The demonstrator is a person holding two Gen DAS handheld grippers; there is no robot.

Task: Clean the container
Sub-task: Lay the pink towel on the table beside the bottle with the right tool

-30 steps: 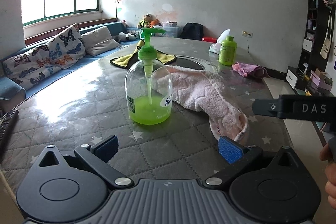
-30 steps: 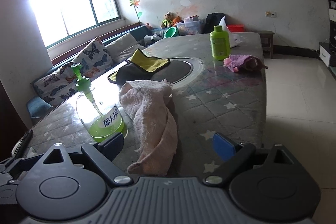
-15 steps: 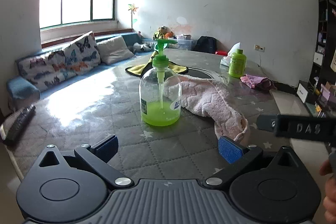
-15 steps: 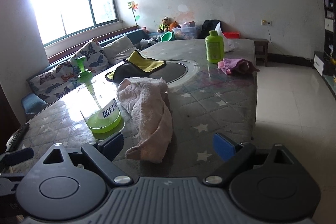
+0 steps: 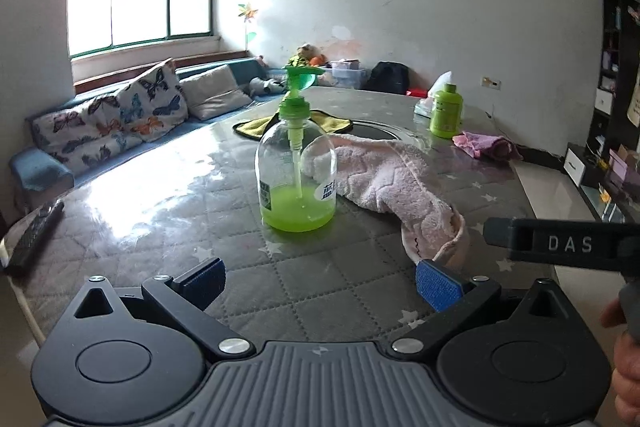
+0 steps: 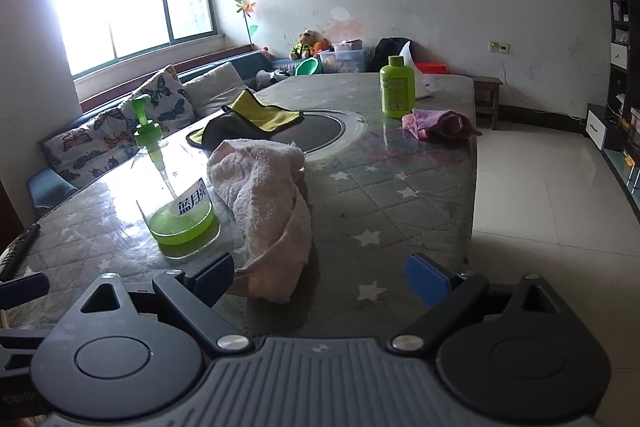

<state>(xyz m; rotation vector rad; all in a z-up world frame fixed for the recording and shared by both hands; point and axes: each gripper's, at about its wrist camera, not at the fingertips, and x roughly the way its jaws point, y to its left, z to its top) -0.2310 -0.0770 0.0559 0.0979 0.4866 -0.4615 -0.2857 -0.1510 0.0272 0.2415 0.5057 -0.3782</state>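
A clear pump bottle (image 5: 296, 171) with green liquid and a green pump stands upright on the grey quilted table (image 5: 160, 195). It also shows in the right wrist view (image 6: 176, 199). A pale pink towel (image 5: 400, 187) lies crumpled just right of it, also in the right wrist view (image 6: 268, 203). My left gripper (image 5: 320, 279) is open and empty, a short way in front of the bottle. My right gripper (image 6: 320, 275) is open and empty, with the towel's near end between its fingers' line; its side shows in the left wrist view (image 5: 560, 243).
A yellow and black cloth (image 6: 248, 119), a green bottle (image 6: 397, 87) and a purple rag (image 6: 436, 123) lie farther back on the table. A remote (image 5: 34, 239) lies at the left edge. A sofa with cushions (image 5: 120, 123) runs along the left; tiled floor (image 6: 552, 211) lies right.
Both grippers have drawn back and risen a little, so the bottle and towel look farther away. Bottle and towel have not moved. Both grippers stay open.
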